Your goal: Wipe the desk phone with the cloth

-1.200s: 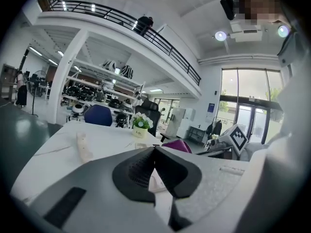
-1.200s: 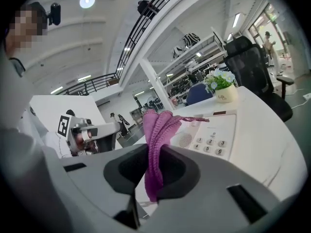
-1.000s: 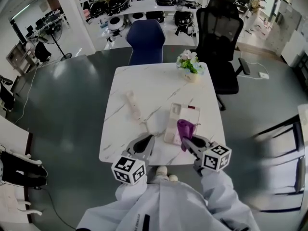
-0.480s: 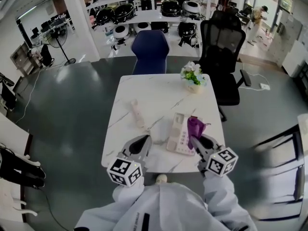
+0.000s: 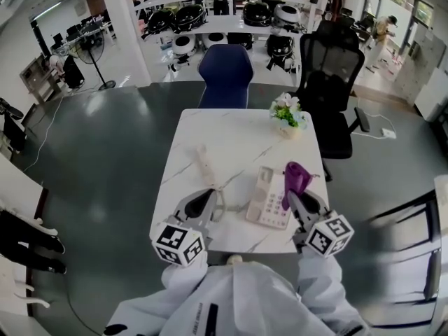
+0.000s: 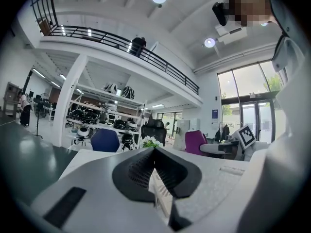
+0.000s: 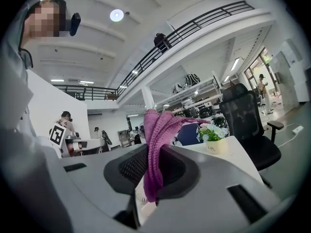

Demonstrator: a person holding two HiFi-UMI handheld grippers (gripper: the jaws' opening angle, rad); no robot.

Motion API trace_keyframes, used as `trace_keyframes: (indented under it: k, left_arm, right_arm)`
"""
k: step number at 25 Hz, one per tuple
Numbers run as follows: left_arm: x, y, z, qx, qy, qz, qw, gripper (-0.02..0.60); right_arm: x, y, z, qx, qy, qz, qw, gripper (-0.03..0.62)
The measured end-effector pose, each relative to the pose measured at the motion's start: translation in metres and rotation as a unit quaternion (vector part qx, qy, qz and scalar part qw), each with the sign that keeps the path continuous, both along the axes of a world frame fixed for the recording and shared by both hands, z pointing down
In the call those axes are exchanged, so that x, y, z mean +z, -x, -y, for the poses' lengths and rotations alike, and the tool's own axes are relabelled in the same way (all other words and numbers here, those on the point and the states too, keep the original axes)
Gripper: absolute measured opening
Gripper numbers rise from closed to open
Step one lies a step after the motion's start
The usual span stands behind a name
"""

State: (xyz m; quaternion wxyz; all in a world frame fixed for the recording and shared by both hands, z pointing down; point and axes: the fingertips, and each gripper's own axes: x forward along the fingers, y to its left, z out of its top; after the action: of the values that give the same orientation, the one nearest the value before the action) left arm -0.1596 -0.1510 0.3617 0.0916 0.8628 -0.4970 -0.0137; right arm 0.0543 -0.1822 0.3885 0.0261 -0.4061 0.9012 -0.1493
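The white desk phone lies on the marble table near its front edge. Its handset rests off the cradle to the left, joined by a thin cord. My right gripper is shut on a purple cloth that sticks up from its jaws, just right of the phone's top edge. My left gripper hovers left of the phone, jaws closed together with nothing between them. Part of the phone shows below its jaws.
A small pot of flowers stands at the table's far right corner. A blue chair and a black office chair stand behind the table. Shelves with equipment line the back of the room.
The right gripper has carried the purple cloth from over the phone's lower right to its upper right edge. The head view has shifted, so the table sits lower and further right.
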Motion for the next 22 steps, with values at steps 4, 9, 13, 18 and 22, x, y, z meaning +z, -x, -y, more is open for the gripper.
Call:
trace_keyframes:
  k: [4,9,13,18,22]
  left_arm:
    - [-0.003,0.006,0.004,-0.008,-0.005,0.002,1.0000,-0.003]
    - [-0.004,0.009,0.009,-0.012,-0.006,0.003,0.9999,-0.002]
    - [-0.003,0.011,0.010,-0.013,-0.004,0.005,0.9999,-0.002]
    - [-0.001,0.012,0.014,-0.016,-0.001,0.004,0.9999,-0.003]
    - [0.002,0.013,0.015,-0.017,0.001,0.003,0.9999,-0.003]
  right_arm:
    - [-0.006,-0.005,0.005,0.012,-0.011,-0.002,1.000,0.040]
    - [-0.006,-0.012,0.010,0.026,-0.013,-0.001,1.000,0.040]
    - [-0.005,-0.014,0.012,0.031,-0.014,-0.005,0.999,0.040]
    - [-0.003,-0.014,0.014,0.033,-0.016,-0.009,0.999,0.040]
    - [0.000,-0.015,0.016,0.037,-0.016,-0.012,0.999,0.040]
